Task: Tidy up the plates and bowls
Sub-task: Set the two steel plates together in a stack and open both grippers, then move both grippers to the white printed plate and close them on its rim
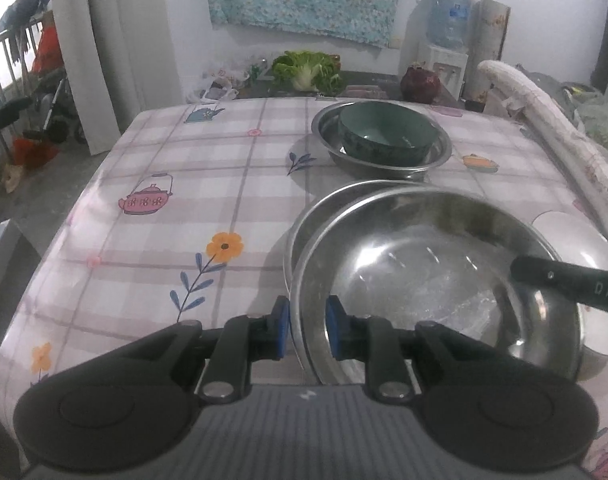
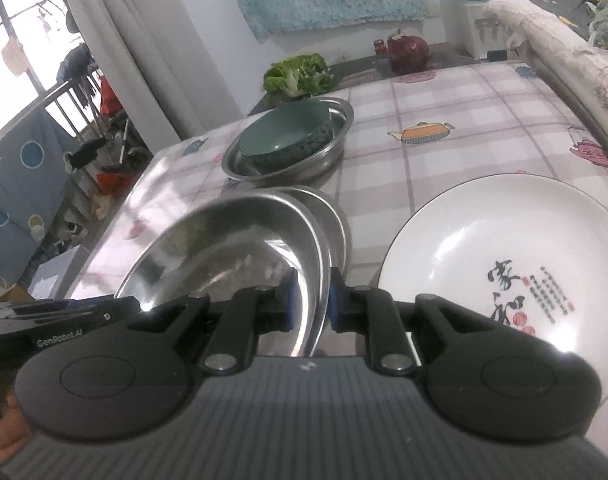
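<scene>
Both my tools, left (image 1: 307, 328) and right (image 2: 311, 299), pinch one steel pan (image 1: 432, 280); green bowl (image 1: 388, 132) is nested, white plate (image 2: 504, 256) waits.

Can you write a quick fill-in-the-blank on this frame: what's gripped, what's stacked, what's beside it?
1. Both the left gripper and right gripper clamp the rim of the same ____ dish.
2. The green bowl sits inside a ____ basin.
3. The white plate bears ____ calligraphy.

Missing: steel; steel; black
</scene>
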Tool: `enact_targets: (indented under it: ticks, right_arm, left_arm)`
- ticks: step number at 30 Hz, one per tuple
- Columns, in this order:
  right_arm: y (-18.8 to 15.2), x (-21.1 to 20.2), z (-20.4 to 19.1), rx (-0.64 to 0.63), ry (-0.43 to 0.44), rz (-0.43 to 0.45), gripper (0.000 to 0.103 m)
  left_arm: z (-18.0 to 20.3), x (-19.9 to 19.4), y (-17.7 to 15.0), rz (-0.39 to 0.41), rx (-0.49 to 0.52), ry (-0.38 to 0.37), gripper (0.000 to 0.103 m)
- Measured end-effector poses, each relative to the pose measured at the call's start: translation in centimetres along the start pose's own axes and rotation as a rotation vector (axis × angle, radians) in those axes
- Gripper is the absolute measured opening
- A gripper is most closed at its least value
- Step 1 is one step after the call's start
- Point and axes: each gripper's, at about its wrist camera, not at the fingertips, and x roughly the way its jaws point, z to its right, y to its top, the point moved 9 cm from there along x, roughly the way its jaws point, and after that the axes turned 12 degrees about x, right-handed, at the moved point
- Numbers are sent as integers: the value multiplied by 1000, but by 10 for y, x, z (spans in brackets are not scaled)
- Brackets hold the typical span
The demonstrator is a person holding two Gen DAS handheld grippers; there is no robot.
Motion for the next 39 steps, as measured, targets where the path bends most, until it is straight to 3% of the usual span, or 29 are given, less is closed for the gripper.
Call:
enact_targets:
  ticks: [6, 9, 14, 18, 28, 39]
  right_arm:
    - [2, 11, -4, -21, -26, -9, 19]
    - [4, 14, -5, -25, -37, -4, 34]
    - [6, 14, -9, -40, -47, 11, 49]
    - [8, 12, -11, -44, -46, 21, 54]
    - [7, -13, -1, -2, -38, 59, 69]
    - [-3, -62, 41, 104, -53, 108, 74]
  left_arm:
    - [-2, 4, 3, 11, 21, 16, 21]
    - [-3, 3, 4, 19, 32, 20, 21]
    - [-5, 1, 2, 21, 26, 11, 24]
    - [-8, -3, 2, 31, 18, 3, 25]
    - [1, -23, -1, 57, 15, -46, 48]
    - [37, -39, -5, 67, 62, -120, 57]
